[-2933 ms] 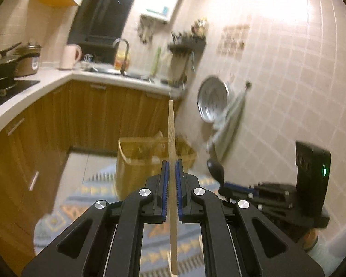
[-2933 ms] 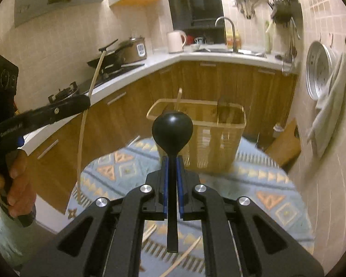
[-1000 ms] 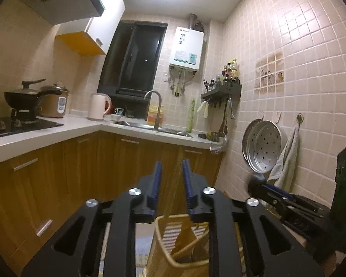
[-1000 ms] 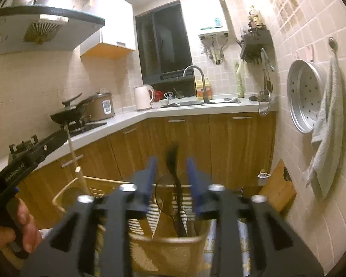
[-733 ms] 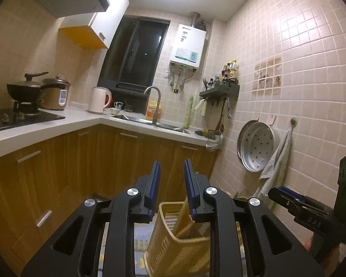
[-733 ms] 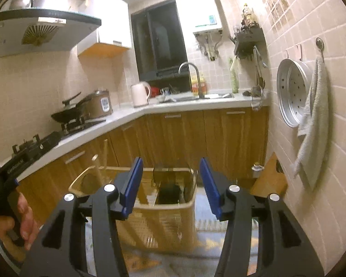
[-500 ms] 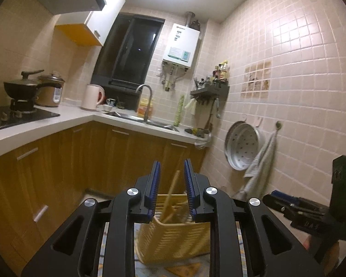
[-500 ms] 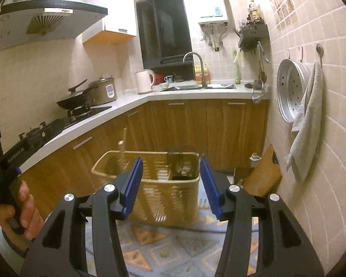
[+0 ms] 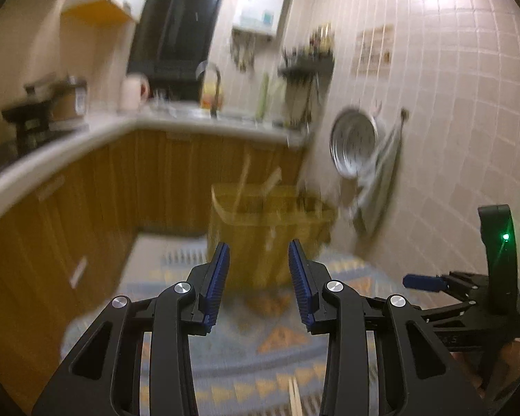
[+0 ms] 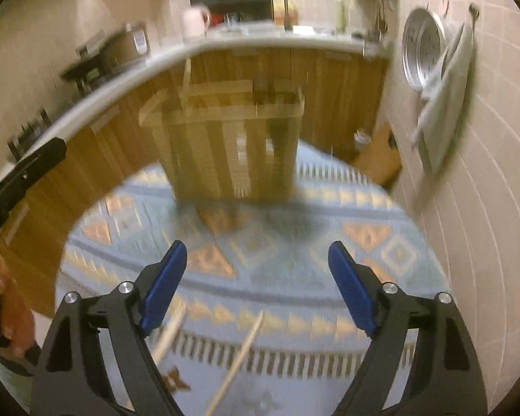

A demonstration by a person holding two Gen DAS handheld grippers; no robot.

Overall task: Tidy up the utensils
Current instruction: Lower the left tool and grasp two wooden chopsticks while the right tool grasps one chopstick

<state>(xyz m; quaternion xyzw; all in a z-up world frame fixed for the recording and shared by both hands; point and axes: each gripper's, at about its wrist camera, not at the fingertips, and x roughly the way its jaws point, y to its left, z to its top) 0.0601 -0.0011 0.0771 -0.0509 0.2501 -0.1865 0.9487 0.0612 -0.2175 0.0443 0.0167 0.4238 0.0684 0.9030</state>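
Observation:
A tall yellow slatted basket (image 9: 267,228) (image 10: 225,145) stands on a patterned cloth (image 10: 294,242), with wooden sticks poking out of its top. My left gripper (image 9: 258,279) is open and empty, short of the basket. My right gripper (image 10: 256,284) is wide open and empty, above the cloth in front of the basket. Two loose wooden sticks (image 10: 239,357) lie on the cloth between the right fingers; stick ends (image 9: 294,397) also show at the bottom of the left wrist view. Both views are blurred by motion.
The cloth covers a round table (image 10: 416,228). Wooden cabinets (image 9: 86,215) with a white counter run left and behind. A tiled wall (image 9: 433,138) on the right carries a hanging steel pan (image 10: 423,52) and a towel (image 10: 443,97). A wooden board (image 10: 378,159) leans low by the wall.
Both grippers let go of their utensils, the stick and black ladle, over the basket and opened. Since half a second ago both views have tilted down toward the cloth and the left jaws have widened.

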